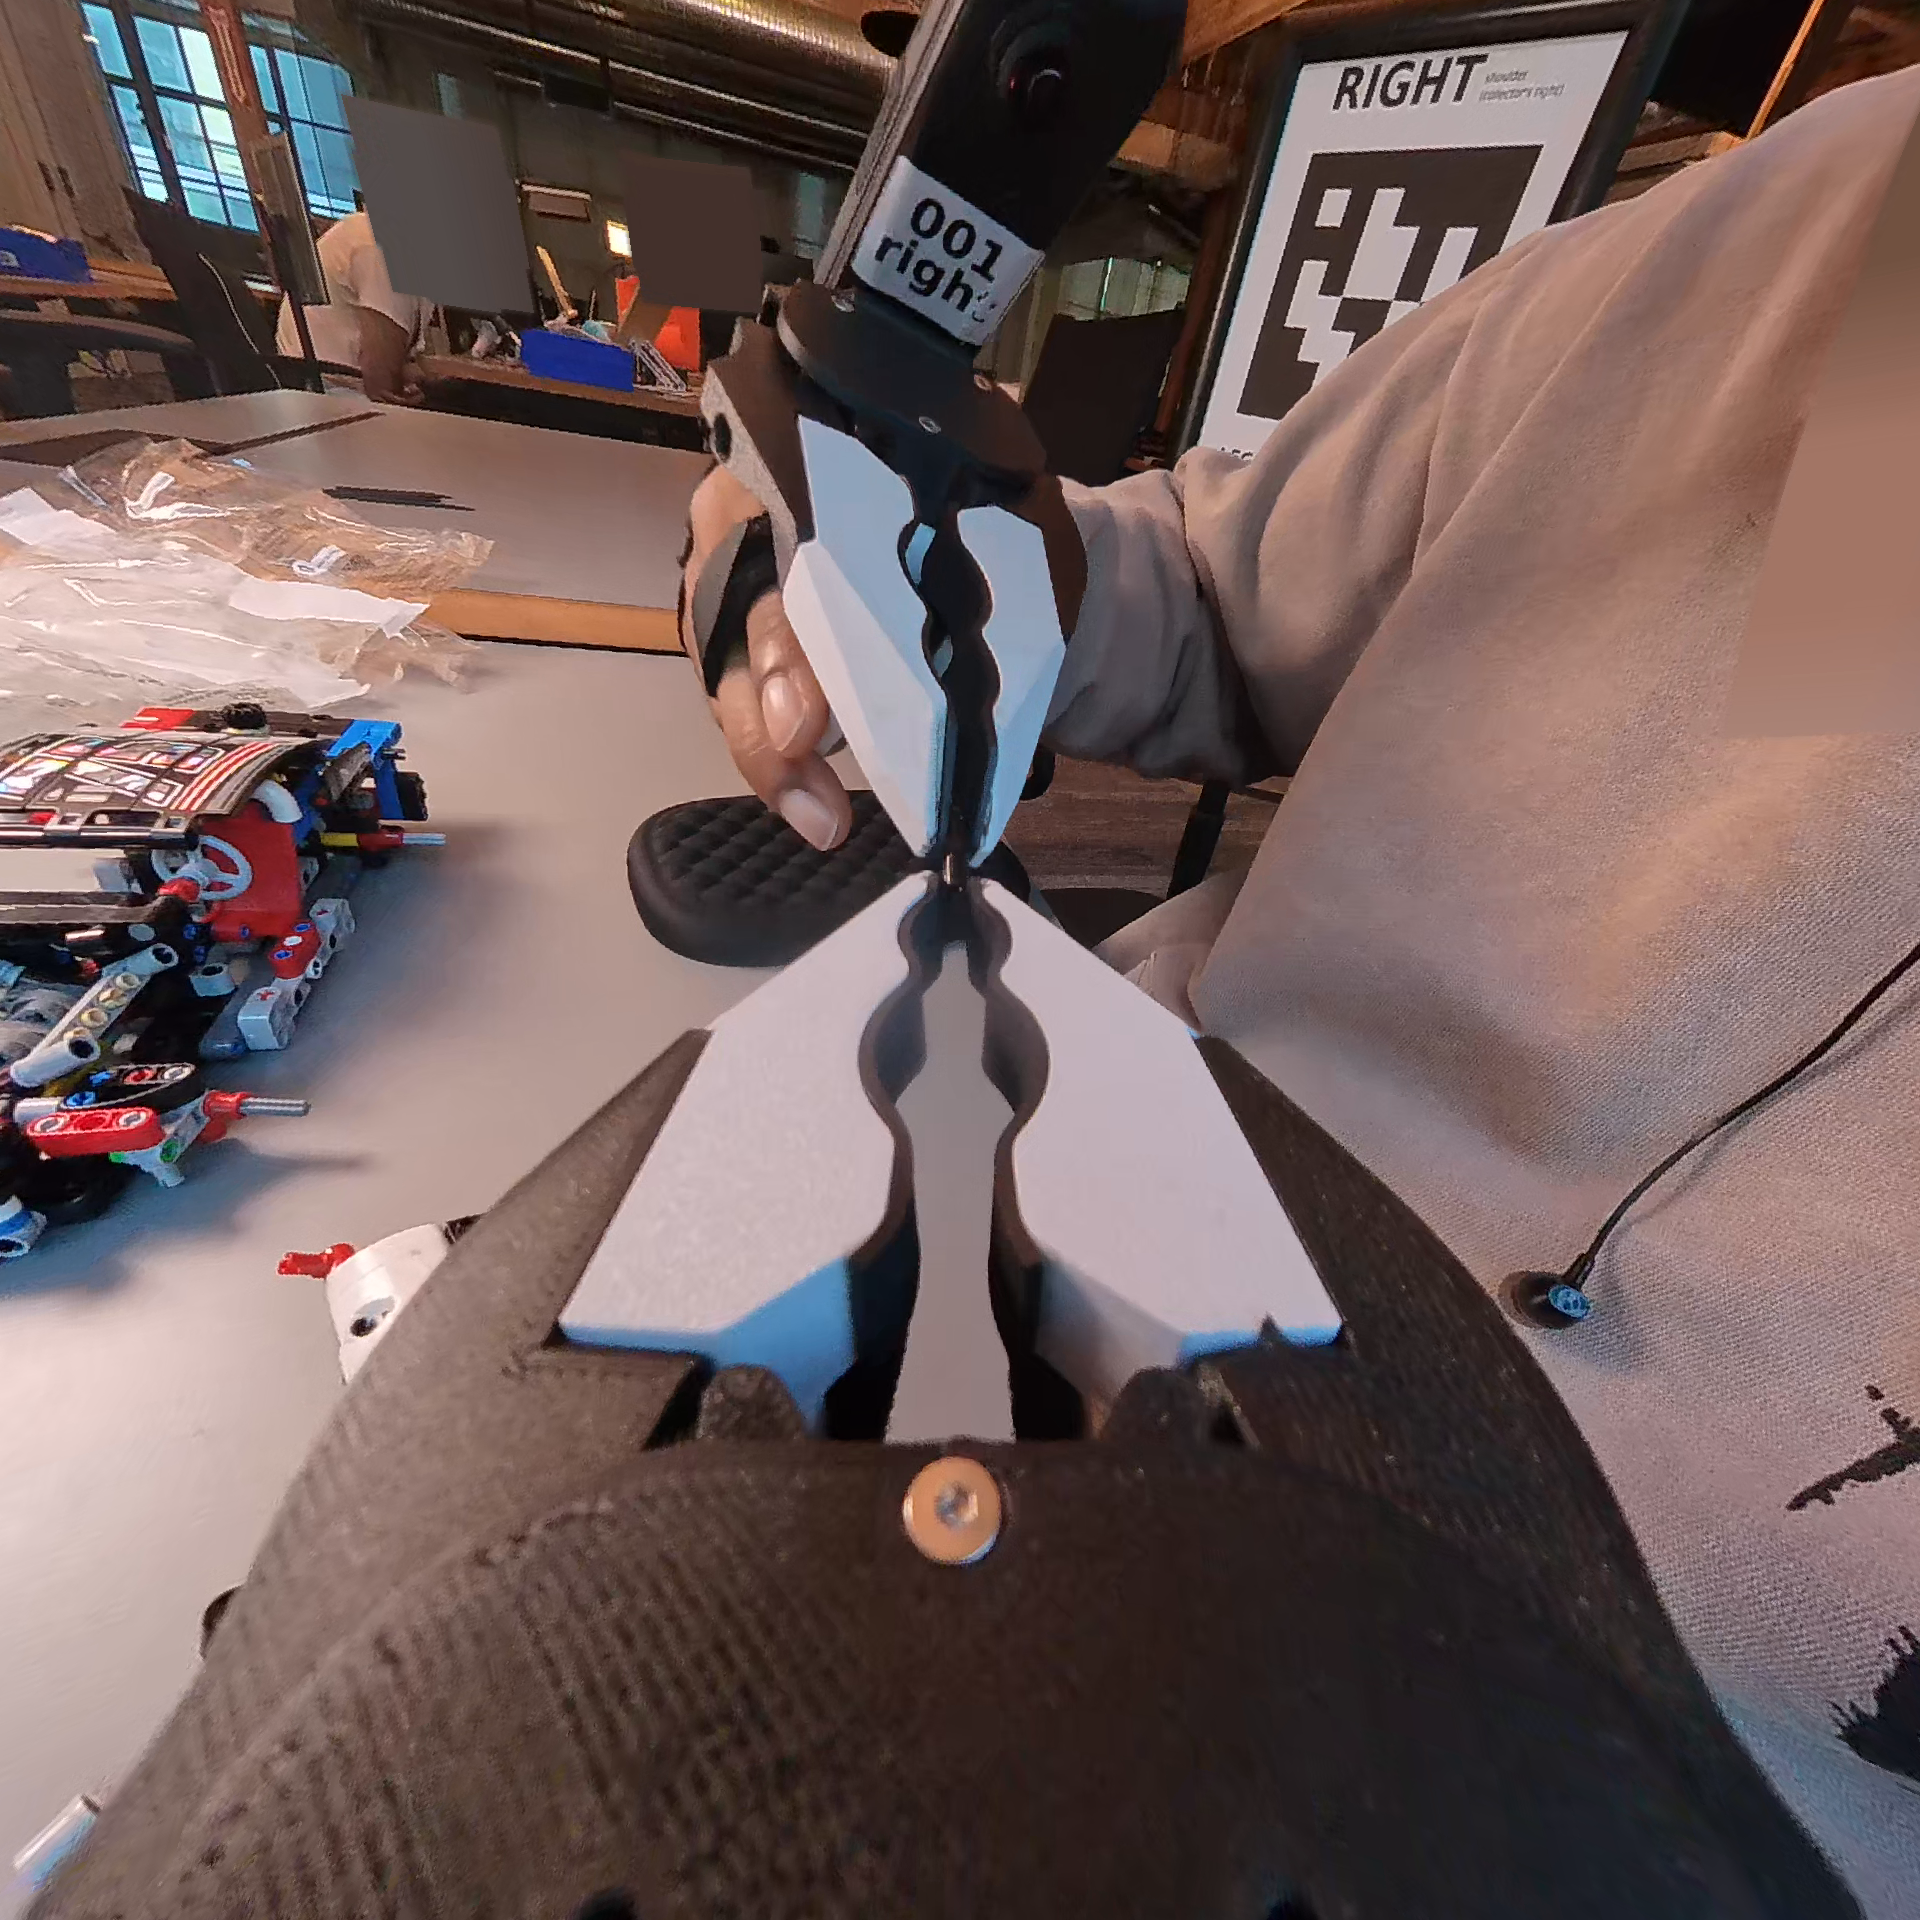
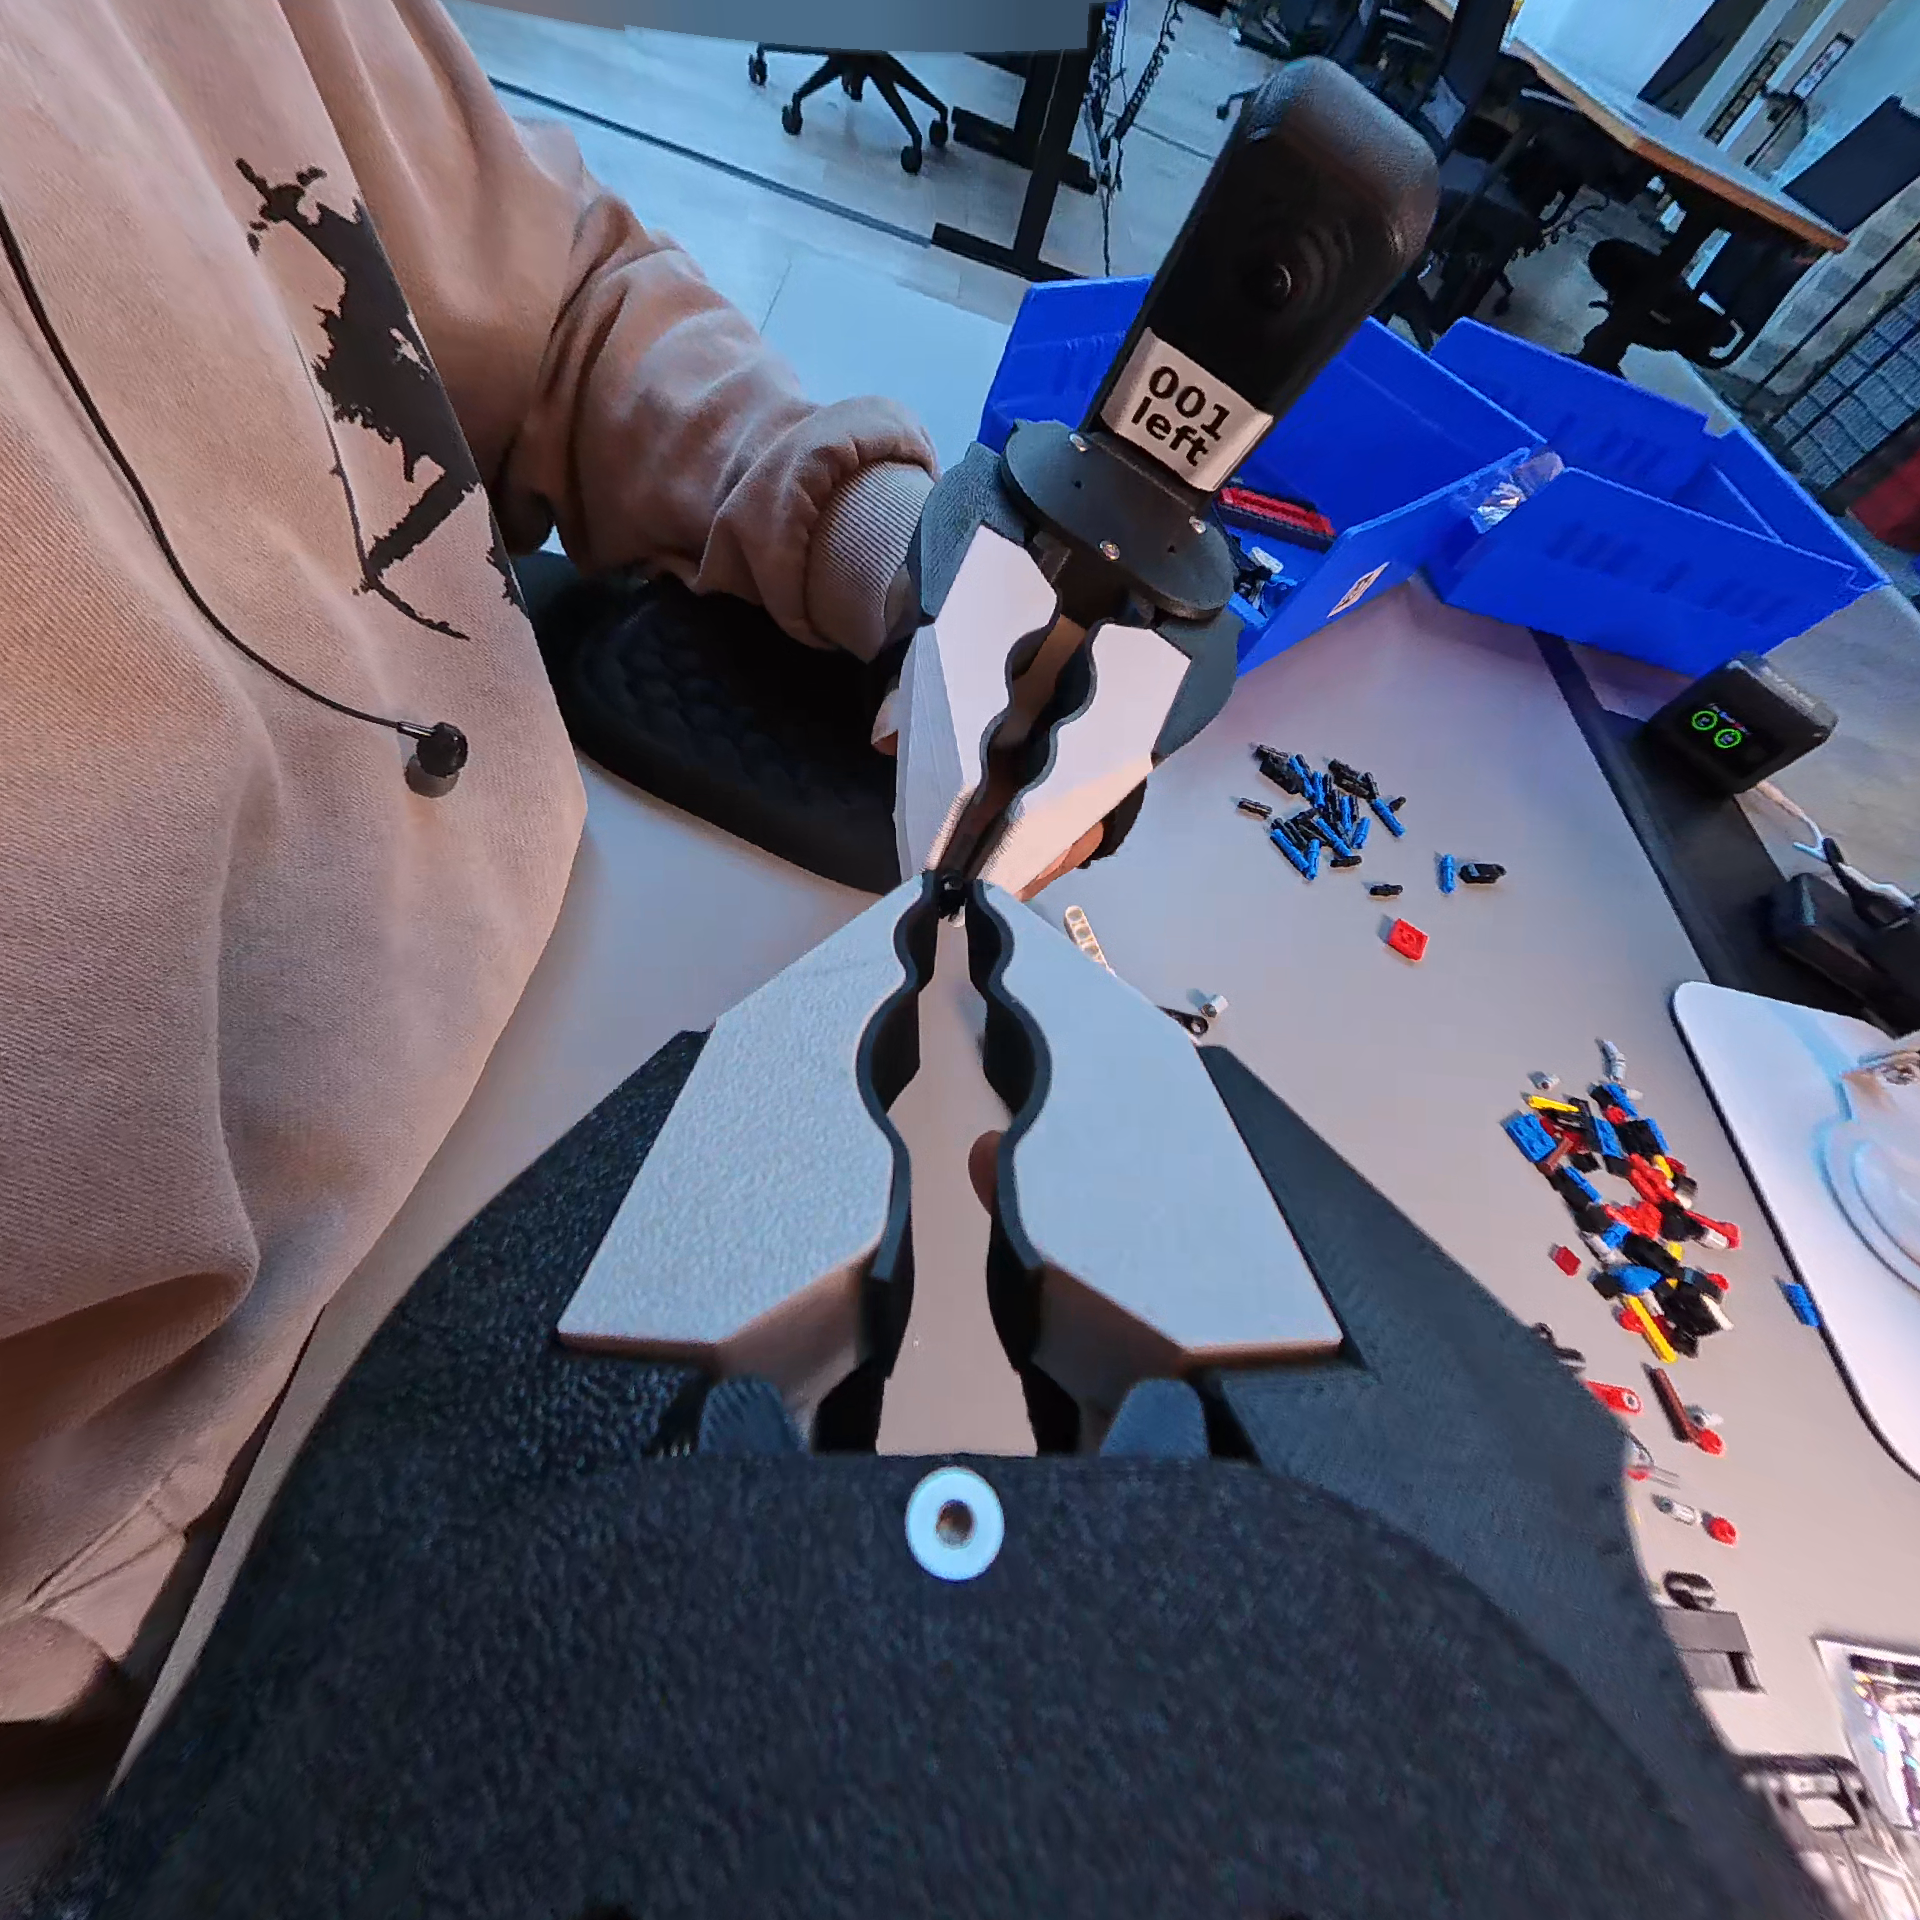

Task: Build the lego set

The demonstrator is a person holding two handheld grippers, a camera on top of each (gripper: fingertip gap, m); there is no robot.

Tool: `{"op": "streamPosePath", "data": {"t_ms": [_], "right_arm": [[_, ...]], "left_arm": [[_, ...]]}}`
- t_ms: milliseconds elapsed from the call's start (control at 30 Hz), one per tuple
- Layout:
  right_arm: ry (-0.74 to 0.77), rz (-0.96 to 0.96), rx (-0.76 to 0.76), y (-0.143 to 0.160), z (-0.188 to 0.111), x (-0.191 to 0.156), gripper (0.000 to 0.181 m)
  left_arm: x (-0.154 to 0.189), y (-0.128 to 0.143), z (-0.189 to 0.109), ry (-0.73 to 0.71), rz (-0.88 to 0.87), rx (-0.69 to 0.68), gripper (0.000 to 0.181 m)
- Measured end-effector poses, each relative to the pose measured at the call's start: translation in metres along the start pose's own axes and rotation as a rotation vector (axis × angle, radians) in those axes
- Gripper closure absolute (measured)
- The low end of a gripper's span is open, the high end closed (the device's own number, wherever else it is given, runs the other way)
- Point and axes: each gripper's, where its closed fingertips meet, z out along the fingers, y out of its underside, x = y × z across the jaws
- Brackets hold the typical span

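Observation:
My left gripper (image 1: pixel 951 891) and my right gripper (image 2: pixel 948 902) meet tip to tip above the table's near edge, in front of the person's sweatshirt. A tiny black Lego pin (image 1: pixel 951 871) sits between the two pairs of tips; it also shows in the right wrist view (image 2: pixel 948 891). Both grippers' jaws are closed at the tips on it. The right gripper (image 1: pixel 951 847) comes down from above in the left wrist view; the left gripper (image 2: pixel 954 871) does so in the right wrist view. The partly built Lego car (image 1: pixel 156 883) lies on the grey table at the left.
A black mesh pad (image 1: pixel 769 873) lies just behind the tips. Clear plastic bags (image 1: pixel 208 561) lie beyond the car. Blue and black pins (image 2: pixel 1325 810), a mixed pile of pieces (image 2: pixel 1631 1216), blue bins (image 2: pixel 1610 520), a white tray (image 2: pixel 1766 1122) and a small black device (image 2: pixel 1735 727) are to the right. The grippers are tip to tip, or close to it.

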Motion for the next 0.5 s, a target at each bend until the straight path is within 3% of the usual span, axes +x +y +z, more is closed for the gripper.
{"op": "streamPosePath", "data": {"t_ms": [267, 367, 500], "right_arm": [[0.008, -0.060, -0.090, 0.007, 0.002, 0.000, 0.179], [0.021, -0.031, -0.144, 0.016, 0.001, 0.008, 0.179], [0.049, 0.049, -0.335, 0.062, -0.001, 0.035, 0.179]], "left_arm": [[-0.003, 0.006, 0.001, -0.006, -0.021, -0.023, 0.181], [-0.018, 0.010, 0.000, -0.093, -0.020, -0.048, 0.177], [-0.074, 0.036, -0.021, -0.418, 0.073, -0.270, 0.135]]}}
